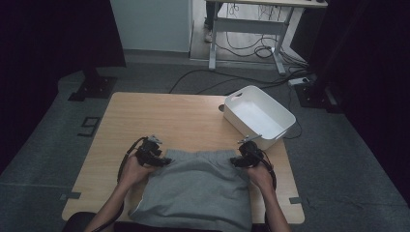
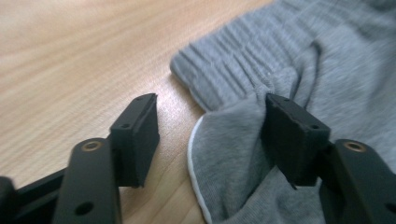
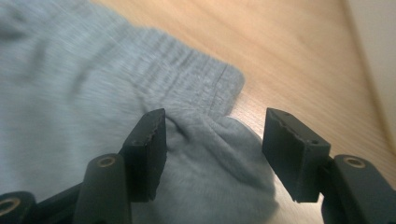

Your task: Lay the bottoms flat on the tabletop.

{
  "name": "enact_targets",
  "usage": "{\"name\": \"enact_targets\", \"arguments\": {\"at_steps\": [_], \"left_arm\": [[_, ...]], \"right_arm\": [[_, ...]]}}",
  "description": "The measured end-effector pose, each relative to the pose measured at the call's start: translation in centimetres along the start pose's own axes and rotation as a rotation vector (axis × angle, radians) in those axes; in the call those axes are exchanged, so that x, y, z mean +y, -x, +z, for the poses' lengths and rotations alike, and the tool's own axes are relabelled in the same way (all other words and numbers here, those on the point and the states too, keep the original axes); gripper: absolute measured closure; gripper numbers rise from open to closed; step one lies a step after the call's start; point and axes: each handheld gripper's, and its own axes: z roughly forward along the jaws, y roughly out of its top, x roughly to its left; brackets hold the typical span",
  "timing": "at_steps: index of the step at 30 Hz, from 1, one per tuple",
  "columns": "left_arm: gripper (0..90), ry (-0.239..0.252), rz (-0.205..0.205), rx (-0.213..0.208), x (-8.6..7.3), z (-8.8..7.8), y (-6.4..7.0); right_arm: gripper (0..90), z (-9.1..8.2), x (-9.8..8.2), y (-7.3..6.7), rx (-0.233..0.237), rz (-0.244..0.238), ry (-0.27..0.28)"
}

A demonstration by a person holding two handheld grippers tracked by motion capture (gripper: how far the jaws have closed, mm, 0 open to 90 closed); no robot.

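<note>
**At the near edge of the surface: grey shorts lying flat, both jaws parted**

Over the near rim of the surface (image 1: pixel 145 113), the lower part of the grey shorts (image 1: pixel 198 188) is hanging out of sight, so the leg openings are being cut off by the bottom of the high view. The person's forearms are also running off that edge. Motion blur is softening the cloth in both gripper views, and the fabric's finer detail is hard to make out there.

The left hand-held gripper (image 1: pixel 153 155) is sitting at the left corner of the shorts' ribbed waistband (image 2: pixel 233 70). Its jaws are standing apart; a bunched fold of grey cloth with a thin white edge is lying between them, brushing the one jaw on the cloth side while the other is hanging over bare wood, so nothing is being pinched.

The right hand-held gripper (image 1: pixel 245 157) is sitting at the waistband's right corner. Its jaws are likewise parted, with a rumpled hump of cloth between them and a clear gap to the outer jaw.

Beyond the shorts' right corner, a white bin (image 1: pixel 258 116) is resting near the far right corner of the surface.

No brand, label or writing is legible anywhere on the shorts or bin.
</note>
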Motion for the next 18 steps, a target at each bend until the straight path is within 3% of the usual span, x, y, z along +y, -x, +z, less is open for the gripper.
{"name": "enact_targets", "arguments": {"at_steps": [1, 2, 3, 4, 6, 7, 8, 9, 10, 11, 12, 13, 14, 15, 16, 17, 18], "left_arm": [[45.4, -0.006, 0.017, -0.008, 0.0, -0.1, 0.2], [56.9, -0.011, 0.023, -0.021, 0.1, -0.1, 0.4], [60.7, -0.018, 0.03, -0.013, 0.1, -0.1, 0.6], [76.2, -0.028, 0.042, -0.025, 0.0, -0.2, 0.8], [81.3, -0.019, 0.066, -0.007, -0.1, -0.8, 1.1], [82.1, 0.01, 0.073, -0.005, -0.1, -1.5, 1.1], [82.6, 0.01, 0.073, -0.005, -0.1, -1.5, 1.1], [82.6, 0.055, 0.068, -0.011, 0.0, -2.5, 1.2], [83.0, 0.138, 0.085, 0.002, 0.8, -5.1, 1.5], [83.1, 0.138, 0.085, 0.002, 0.8, -5.1, 1.5], [83.1, 0.175, 0.103, 0.023, 1.6, -6.5, 1.6], [83.2, 0.245, 0.129, 0.066, 3.3, -9.1, 1.5], [83.3, 0.282, 0.149, 0.111, 4.9, -10.6, 1.1], [83.2, 0.282, 0.149, 0.111, 4.9, -10.6, 1.1], [83.2, 0.305, 0.157, 0.146, 6.2, -11.3, 0.5], [75.6, 0.265, 0.133, 0.239, 8.6, -10.9, -1.1], [62.4, 0.216, 0.09, 0.31, 9.6, -10.3, -2.1]], "right_arm": [[44.4, 0.3, -0.1, 0.0, 0.004, -0.003, -0.008], [54.1, 0.7, -0.2, 0.0, 0.023, 0.003, -0.016], [60.4, 0.8, -0.4, -0.1, 0.04, 0.004, -0.019], [74.5, 0.7, -0.6, -0.5, 0.027, -0.005, -0.019], [80.8, 0.0, -0.8, -1.1, 0.019, -0.02, -0.01], [81.5, -0.7, -0.9, -1.3, 0.009, -0.028, 0.003], [81.5, -0.7, -0.9, -1.3, 0.009, -0.028, 0.003], [81.9, -1.7, -0.8, -1.6, 0.0, -0.033, 0.027], [82.5, -4.3, -0.3, -1.9, -0.008, -0.039, 0.089], [82.5, -4.3, -0.3, -1.9, -0.008, -0.039, 0.089], [82.7, -5.6, 0.3, -2.1, -0.02, -0.052, 0.116], [82.9, -7.9, 2.0, -2.3, -0.058, -0.083, 0.166], [82.9, -8.6, 2.8, -2.2, -0.065, -0.085, 0.182], [82.9, -8.6, 2.8, -2.2, -0.065, -0.085, 0.182], [82.8, -9.3, 4.5, -2.0, -0.08, -0.093, 0.203], [74.6, -9.2, 7.4, -1.2, -0.118, -0.093, 0.229], [58.8, -8.8, 8.5, -0.7, -0.137, -0.082, 0.228]]}}
